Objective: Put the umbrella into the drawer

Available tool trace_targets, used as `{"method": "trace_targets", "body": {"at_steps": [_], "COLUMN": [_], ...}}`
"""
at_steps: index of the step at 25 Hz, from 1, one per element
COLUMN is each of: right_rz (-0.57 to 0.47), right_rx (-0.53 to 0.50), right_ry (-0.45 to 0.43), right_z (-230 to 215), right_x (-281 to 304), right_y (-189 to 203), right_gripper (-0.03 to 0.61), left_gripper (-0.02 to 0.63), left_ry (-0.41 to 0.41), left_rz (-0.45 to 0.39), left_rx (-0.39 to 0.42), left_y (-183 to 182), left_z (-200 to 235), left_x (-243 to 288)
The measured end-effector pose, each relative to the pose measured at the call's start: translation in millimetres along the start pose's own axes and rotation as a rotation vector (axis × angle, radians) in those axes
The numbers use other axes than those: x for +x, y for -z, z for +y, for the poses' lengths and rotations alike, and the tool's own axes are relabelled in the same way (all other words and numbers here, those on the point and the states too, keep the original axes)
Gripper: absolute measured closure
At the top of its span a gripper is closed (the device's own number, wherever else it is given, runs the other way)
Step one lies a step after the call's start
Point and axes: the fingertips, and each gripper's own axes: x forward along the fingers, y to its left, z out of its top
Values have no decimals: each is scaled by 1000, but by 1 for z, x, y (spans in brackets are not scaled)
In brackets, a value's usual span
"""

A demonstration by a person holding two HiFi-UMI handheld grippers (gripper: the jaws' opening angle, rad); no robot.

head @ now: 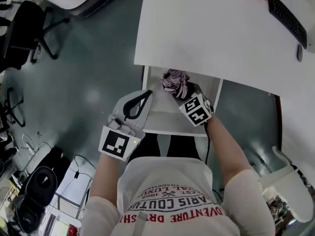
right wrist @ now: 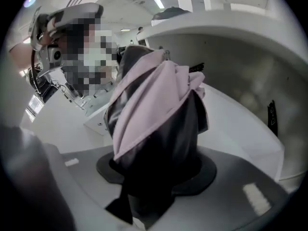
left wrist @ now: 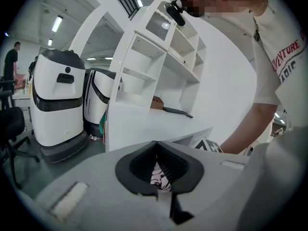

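Observation:
A folded pink and black umbrella hangs over the back of the open white drawer under the desk. My right gripper is shut on the umbrella, holding it from the right. In the right gripper view the umbrella fills the middle, standing up out of the right gripper with the drawer's white walls behind it. My left gripper hovers at the drawer's front left corner, its jaws together with nothing in them. In its own view the left gripper points away from the drawer.
The white desk carries a keyboard and a mouse at its far right. An office chair stands at the left and bags with cables lie near my left side. White robots and a shelf unit stand beyond.

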Motion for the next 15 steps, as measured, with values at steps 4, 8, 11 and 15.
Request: {"method": "trace_targets", "body": {"at_steps": [4, 8, 11, 15], "right_rz": [15, 43, 29, 16], "right_rx": [41, 39, 47, 64], "right_ry": [-26, -42, -44, -47], "right_z": [-3, -3, -2, 1], "right_x": [26, 45, 48, 50], "right_y": [8, 14, 11, 6], "right_gripper": [366, 356, 353, 343], "left_gripper": [609, 609, 609, 609], "left_ry": [7, 3, 3, 11], "left_rz": [11, 18, 23, 25], "left_rx": [-21, -35, -40, -38], "left_y": [17, 30, 35, 37], "left_z": [10, 19, 22, 24], "left_x": [4, 4, 3, 6]}}
